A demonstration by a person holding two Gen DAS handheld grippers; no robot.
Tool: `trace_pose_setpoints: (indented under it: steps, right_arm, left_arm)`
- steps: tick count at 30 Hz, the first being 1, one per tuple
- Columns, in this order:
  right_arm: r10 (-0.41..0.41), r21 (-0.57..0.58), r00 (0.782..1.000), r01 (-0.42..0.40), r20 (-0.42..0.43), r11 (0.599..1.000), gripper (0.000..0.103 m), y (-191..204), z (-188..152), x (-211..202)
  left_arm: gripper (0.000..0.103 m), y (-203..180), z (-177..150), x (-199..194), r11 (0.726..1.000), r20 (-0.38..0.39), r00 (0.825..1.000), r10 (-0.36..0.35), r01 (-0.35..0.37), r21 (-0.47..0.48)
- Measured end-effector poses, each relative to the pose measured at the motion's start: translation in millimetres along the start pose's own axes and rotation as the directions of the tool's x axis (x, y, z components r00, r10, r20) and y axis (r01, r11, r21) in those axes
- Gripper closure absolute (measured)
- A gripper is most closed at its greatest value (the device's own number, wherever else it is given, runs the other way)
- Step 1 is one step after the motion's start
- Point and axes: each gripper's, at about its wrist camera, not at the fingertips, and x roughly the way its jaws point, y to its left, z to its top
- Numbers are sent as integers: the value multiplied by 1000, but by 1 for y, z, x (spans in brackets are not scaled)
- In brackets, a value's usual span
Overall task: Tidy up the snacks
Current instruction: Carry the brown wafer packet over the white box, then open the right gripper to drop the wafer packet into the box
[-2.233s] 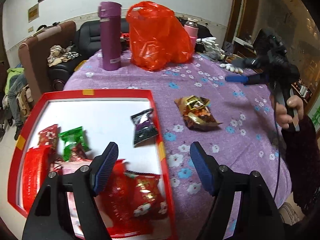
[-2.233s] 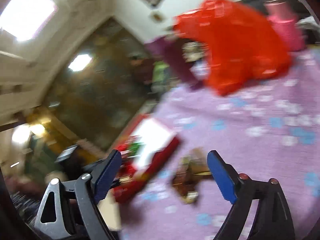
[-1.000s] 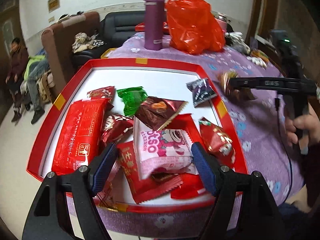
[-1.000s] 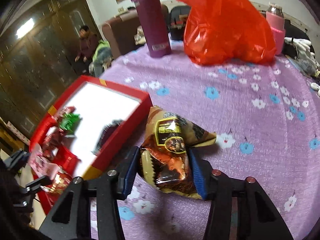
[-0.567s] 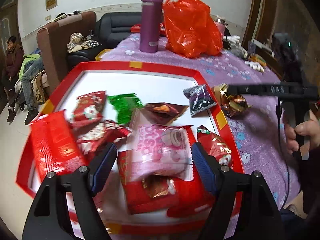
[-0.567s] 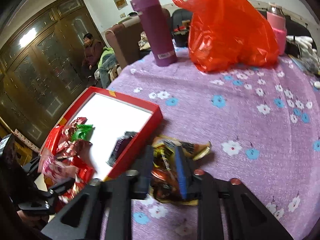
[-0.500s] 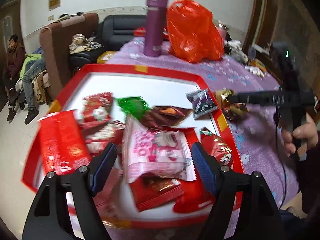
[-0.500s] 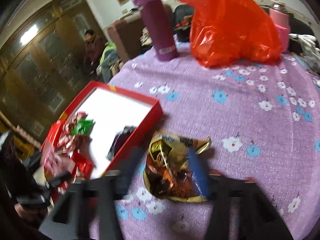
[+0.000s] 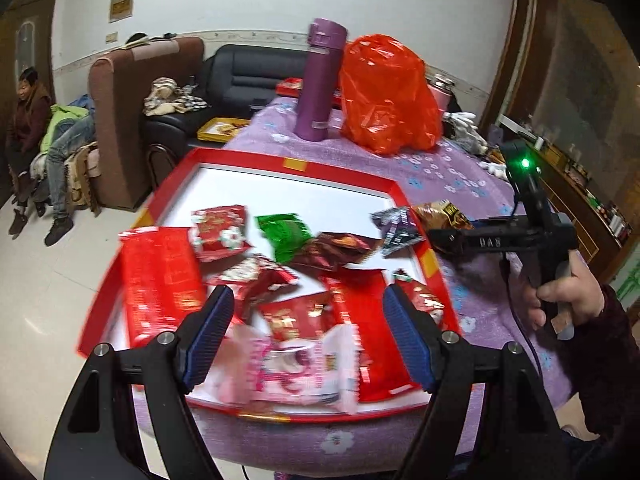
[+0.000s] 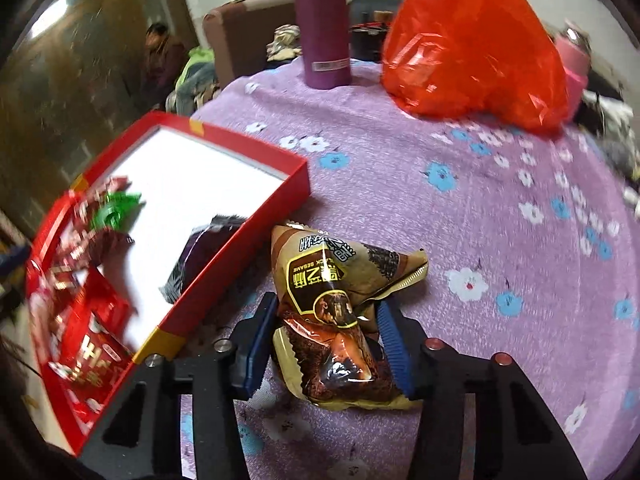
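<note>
A red-rimmed white tray (image 9: 295, 165) holds several snack packets, among them a long red pack (image 9: 160, 280), a green one (image 9: 284, 232), a pink one (image 9: 296, 364) and a dark purple one (image 9: 396, 226). My left gripper (image 9: 308, 336) is open and empty above the tray's near end. My right gripper (image 10: 328, 340) is shut on a brown and gold black sesame snack bag (image 10: 340, 312), held just right of the tray's rim (image 10: 240, 248). In the left wrist view the bag (image 9: 442, 216) shows at the tray's right edge.
A purple flask (image 9: 320, 84) and a red plastic bag (image 9: 388, 96) stand at the far side of the purple flowered tablecloth (image 10: 480, 208). A pink bottle (image 10: 576, 56) is behind the bag. Sofas and a seated person (image 9: 28, 108) are at left.
My right gripper closed on the brown snack bag and lifted it beside the tray. My left gripper drew back toward the tray's near end, staying open.
</note>
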Motion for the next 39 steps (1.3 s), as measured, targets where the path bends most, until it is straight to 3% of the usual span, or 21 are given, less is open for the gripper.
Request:
trace_pose_setpoints:
  steps: [4, 8, 14, 20, 24, 26, 29, 32, 35, 36, 38, 39]
  right_arm:
    - [57, 93, 998, -57, 9, 994, 56, -14, -2, -9]
    - [124, 150, 990, -134, 70, 980, 56, -18, 0, -29]
    - [278, 56, 951, -288, 135, 956, 56, 33, 15, -49]
    - [357, -8, 931, -357, 73, 934, 55, 87, 21, -21]
    - [411, -30, 908, -410, 78, 912, 50, 102, 14, -21]
    - [420, -43, 900, -418, 113, 907, 38, 101, 9, -31]
    - [397, -67, 900, -391, 180, 918, 30, 95, 4, -52]
    - [380, -82, 894, -372, 235, 925, 29, 89, -7, -75]
    - [371, -102, 890, -357, 266, 929, 26, 89, -20, -88]
    - [363, -111, 891, -346, 272, 932, 26, 90, -26, -92]
    - [349, -126, 894, -326, 280, 937, 26, 93, -35, -96]
    - [343, -135, 897, -317, 281, 939, 26, 94, -39, -97]
  left_arm:
    - [26, -15, 0, 4, 998, -8, 999, -39, 39, 41]
    - [26, -19, -2, 4, 998, -10, 999, -46, 47, 45]
    - [26, -13, -4, 1, 1000, -11, 1000, -28, 28, 9]
    - [26, -18, -4, -4, 1000, -6, 1000, -13, 13, 22]
    - [26, -17, -2, -9, 1000, 14, 999, 29, -29, 10]
    - [26, -13, -2, -11, 998, 28, 998, 62, -62, -14]
    - [26, -11, -2, -18, 990, 68, 988, 136, -133, -57]
    - [18, -17, -3, -29, 972, 129, 964, 231, -223, -73]
    - [16, -30, -6, -38, 933, 192, 913, 359, -357, -48]
    - [15, -35, -7, -40, 904, 207, 882, 423, -425, -36]
    - [9, -46, -11, -39, 820, 225, 796, 561, -572, -18]
    - [8, -49, -13, -38, 785, 217, 764, 607, -620, -14]
